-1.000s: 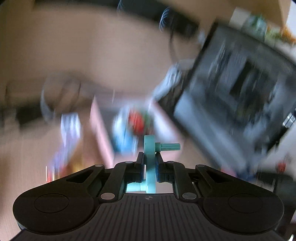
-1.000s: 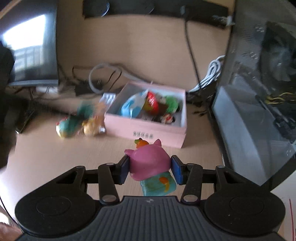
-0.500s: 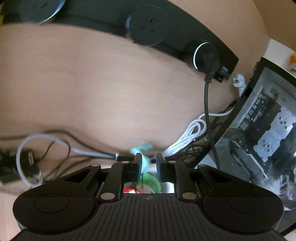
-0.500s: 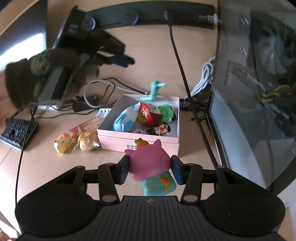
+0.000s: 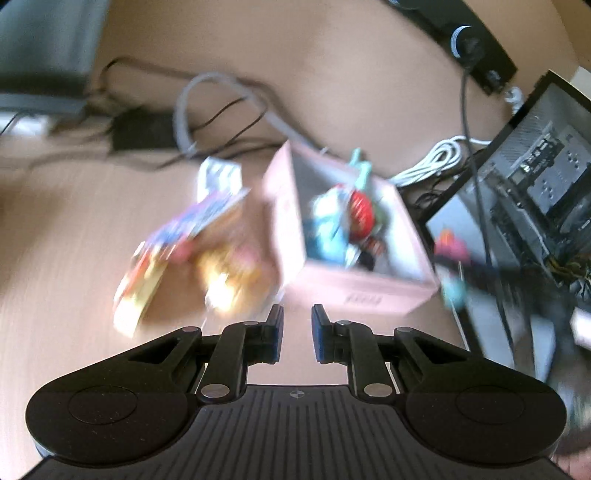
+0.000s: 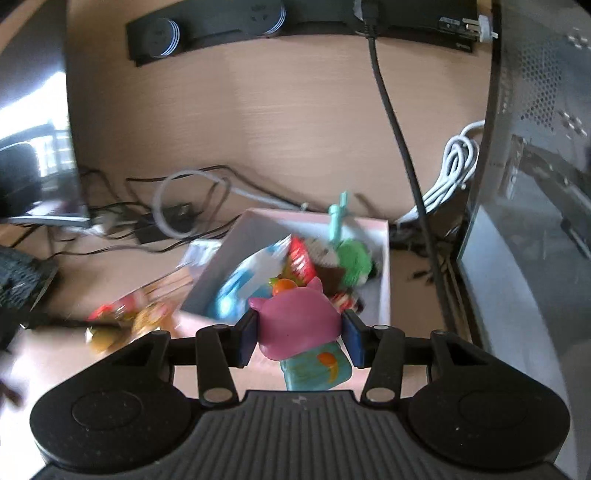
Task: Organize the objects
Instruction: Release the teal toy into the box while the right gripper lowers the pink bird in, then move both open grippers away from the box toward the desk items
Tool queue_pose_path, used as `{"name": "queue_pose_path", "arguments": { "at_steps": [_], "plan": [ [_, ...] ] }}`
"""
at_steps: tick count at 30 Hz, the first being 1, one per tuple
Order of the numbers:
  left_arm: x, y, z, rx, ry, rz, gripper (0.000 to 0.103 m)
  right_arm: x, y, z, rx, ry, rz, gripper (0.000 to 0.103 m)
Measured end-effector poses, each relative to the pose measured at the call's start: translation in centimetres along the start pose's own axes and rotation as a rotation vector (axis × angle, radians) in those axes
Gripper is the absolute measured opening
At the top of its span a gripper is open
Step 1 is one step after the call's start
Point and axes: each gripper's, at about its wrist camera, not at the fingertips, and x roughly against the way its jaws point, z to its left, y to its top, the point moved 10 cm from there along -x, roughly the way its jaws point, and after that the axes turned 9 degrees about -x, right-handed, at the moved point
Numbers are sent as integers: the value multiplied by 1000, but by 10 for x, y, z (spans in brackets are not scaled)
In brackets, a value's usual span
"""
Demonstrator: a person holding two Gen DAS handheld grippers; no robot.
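A pink box (image 5: 354, 284) (image 6: 382, 258) on the wooden desk holds several small toys. A teal plastic toy (image 5: 360, 171) (image 6: 337, 221) stands at the box's far edge. My left gripper (image 5: 297, 334) is open and empty, in front of the box's near wall. My right gripper (image 6: 300, 338) is shut on a pink pig toy (image 6: 297, 325) with a teal body and holds it over the near part of the box. The pig toy also shows blurred in the left wrist view (image 5: 452, 251), right of the box.
Snack packets (image 5: 192, 251) (image 6: 140, 317) lie left of the box. Cables and a grey loop (image 6: 181, 206) lie behind it. A computer case (image 6: 532, 206) stands to the right, a power strip (image 6: 258, 26) on the back wall, a monitor (image 6: 33, 155) at left.
My left gripper let go of the teal toy at the box's far edge, opened and pulled back. My right gripper moved forward with the pig toy to over the box.
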Motion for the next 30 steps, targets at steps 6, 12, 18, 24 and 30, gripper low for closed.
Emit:
{"name": "queue_pose_path", "arguments": {
  "at_steps": [6, 12, 18, 24, 30],
  "plan": [
    [19, -28, 21, 59, 21, 11, 18, -40, 25, -9, -79, 1, 63, 53],
    [35, -27, 48, 108, 21, -19, 18, -20, 60, -5, -65, -45, -17, 53],
    [49, -25, 64, 105, 27, -23, 18, -65, 87, 15, -126, -49, 23, 46],
    [69, -28, 96, 137, 67, -42, 18, -154, 101, -9, -148, -241, 82, 35],
    [76, -33, 132, 192, 129, -39, 18, -182, 108, -20, -67, -285, 76, 19]
  ]
}}
